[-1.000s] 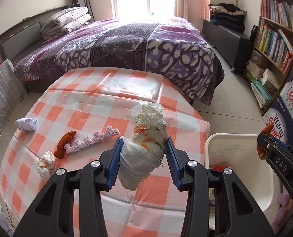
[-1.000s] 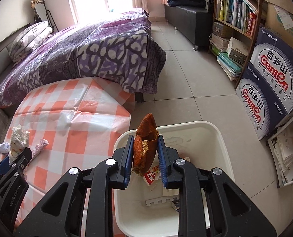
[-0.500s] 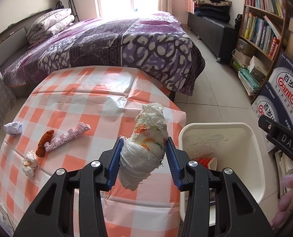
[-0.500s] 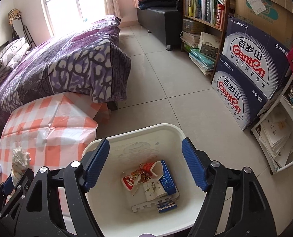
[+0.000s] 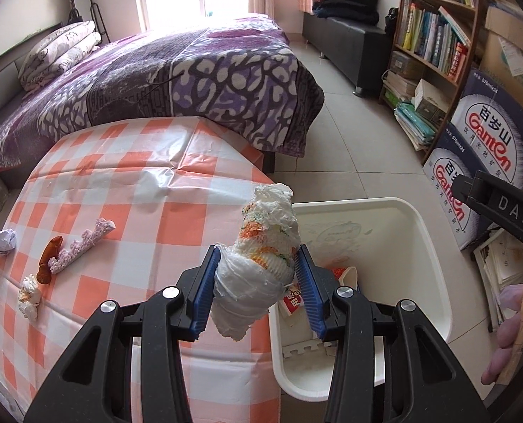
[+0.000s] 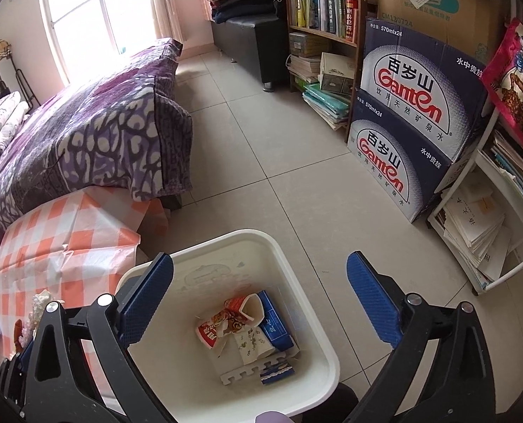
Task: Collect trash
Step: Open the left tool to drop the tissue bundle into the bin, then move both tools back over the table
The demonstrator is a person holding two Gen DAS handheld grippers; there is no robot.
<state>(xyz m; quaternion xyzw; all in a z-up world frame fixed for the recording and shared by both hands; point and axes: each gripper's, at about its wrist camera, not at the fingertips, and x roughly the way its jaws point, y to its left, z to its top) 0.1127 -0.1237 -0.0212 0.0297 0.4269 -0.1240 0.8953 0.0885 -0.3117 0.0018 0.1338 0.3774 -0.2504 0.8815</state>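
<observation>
My left gripper (image 5: pixel 257 282) is shut on a crumpled white plastic wad (image 5: pixel 265 243) with orange and green print, held over the table edge beside the white bin (image 5: pixel 427 246). My right gripper (image 6: pixel 259 262) hangs above the bin (image 6: pixel 307 345), its jaws opening wide with nothing between them. Inside the bin lie a red and white carton (image 6: pixel 212 333), a blue box (image 6: pixel 273 320) and a white foam piece. On the checked tablecloth (image 5: pixel 148 211) remain a purple paper ball (image 5: pixel 2 241), an orange peel piece (image 5: pixel 48 257), a pink foam strip (image 5: pixel 81 243) and a small white wad (image 5: pixel 30 296).
A bed with a purple cover (image 5: pixel 190 81) stands behind the table. Bookshelves (image 5: pixel 434 42) and stacked water cartons (image 6: pixel 413 123) line the right wall, with papers on a low white rack (image 6: pixel 480 225). Tiled floor (image 6: pixel 279 162) lies between the bed and the shelves.
The right jaws opened and the orange peel piece they held is gone from between them. Both grippers swung to the right; the left one carried the wad from over the table to the bin's side.
</observation>
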